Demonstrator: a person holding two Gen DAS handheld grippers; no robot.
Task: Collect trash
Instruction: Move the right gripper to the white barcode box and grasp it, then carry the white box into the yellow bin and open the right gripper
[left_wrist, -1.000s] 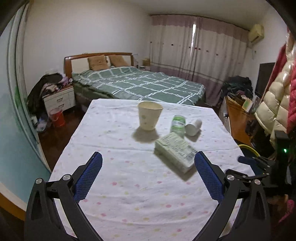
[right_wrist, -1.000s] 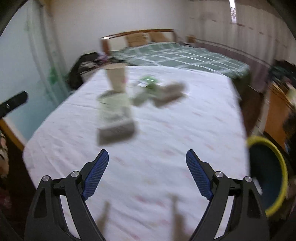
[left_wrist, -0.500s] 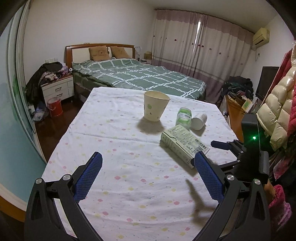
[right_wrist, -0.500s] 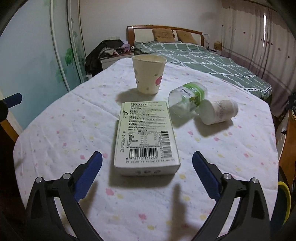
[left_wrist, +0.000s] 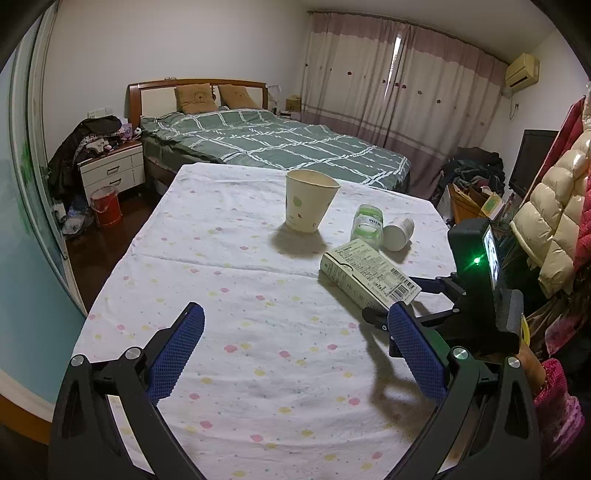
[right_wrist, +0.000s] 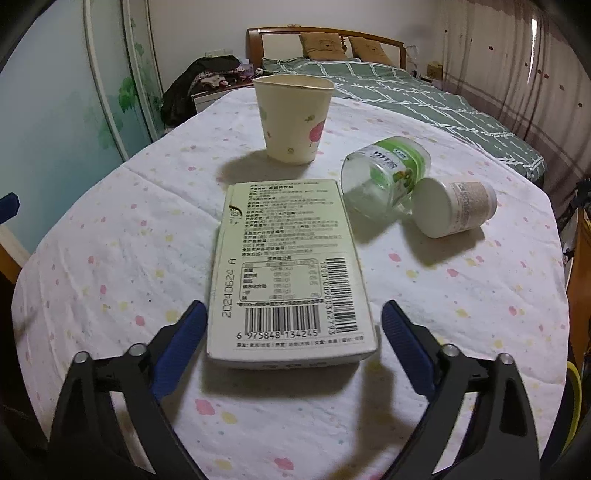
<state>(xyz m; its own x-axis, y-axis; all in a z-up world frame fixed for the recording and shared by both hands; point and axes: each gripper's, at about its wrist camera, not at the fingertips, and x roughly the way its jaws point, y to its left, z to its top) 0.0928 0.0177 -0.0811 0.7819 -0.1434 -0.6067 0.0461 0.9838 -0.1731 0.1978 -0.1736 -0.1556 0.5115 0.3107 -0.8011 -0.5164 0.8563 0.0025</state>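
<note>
The right gripper (right_wrist: 290, 345) has swung in over the table (right_wrist: 110, 229), its jaws closing around the flat-lying box (right_wrist: 290, 273) without touching yet, while the left gripper (left_wrist: 293, 350) waits open and empty.

On the cloth-covered surface (right_wrist: 110, 258), a flat printed cardboard box (right_wrist: 288, 266) lies nearest; behind it stands a paper cup (right_wrist: 291, 118); right, a tipped clear plastic jar (right_wrist: 384, 177) touches a small white tub (right_wrist: 450, 206).

Flat matt cardboard carton (right_wrist: 291, 273), pale green, printed, under my view. Cream paper cup (right_wrist: 293, 118): matt, slightly dented rim. Clear glossy plastic jar with green label (right_wrist: 384, 177); white smooth plastic tub (right_wrist: 452, 208). White tablecloth with pastel dots (right_wrist: 110, 240): soft, quilted cloth. My gripper pads (right_wrist: 181, 343): blue knurled rubber; arms matt black plastic.
</note>
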